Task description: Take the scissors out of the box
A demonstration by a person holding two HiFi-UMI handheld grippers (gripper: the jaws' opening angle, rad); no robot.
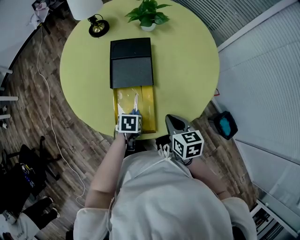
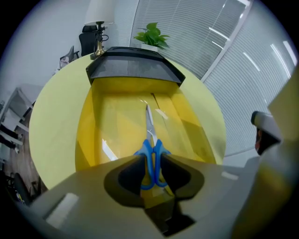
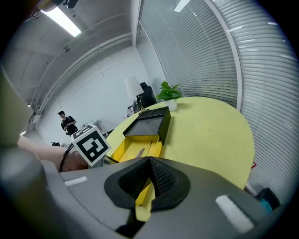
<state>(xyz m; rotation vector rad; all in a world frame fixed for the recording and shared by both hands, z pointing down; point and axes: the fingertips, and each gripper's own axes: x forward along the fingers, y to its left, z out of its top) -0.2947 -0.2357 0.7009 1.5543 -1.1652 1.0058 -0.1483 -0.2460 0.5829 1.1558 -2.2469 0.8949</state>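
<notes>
Blue-handled scissors (image 1: 135, 104) lie in the open yellow box (image 1: 147, 101) on the round yellow table (image 1: 187, 70), blades pointing toward the dark lid (image 1: 131, 63). My left gripper (image 1: 133, 114) points steeply down into the near end of the box. In the left gripper view its pads sit against both sides of the blue handles of the scissors (image 2: 150, 140), so the left gripper (image 2: 152, 161) is shut on them. My right gripper (image 1: 172, 121) hovers at the table's near edge, right of the box. In its own view the right gripper (image 3: 148, 163) is shut with nothing held.
A potted plant (image 1: 147, 14) and a lamp base (image 1: 98, 27) stand at the table's far side. A blue object (image 1: 226, 124) lies on the floor to the right. A person (image 3: 68, 123) stands far off in the room. Window blinds run along the right.
</notes>
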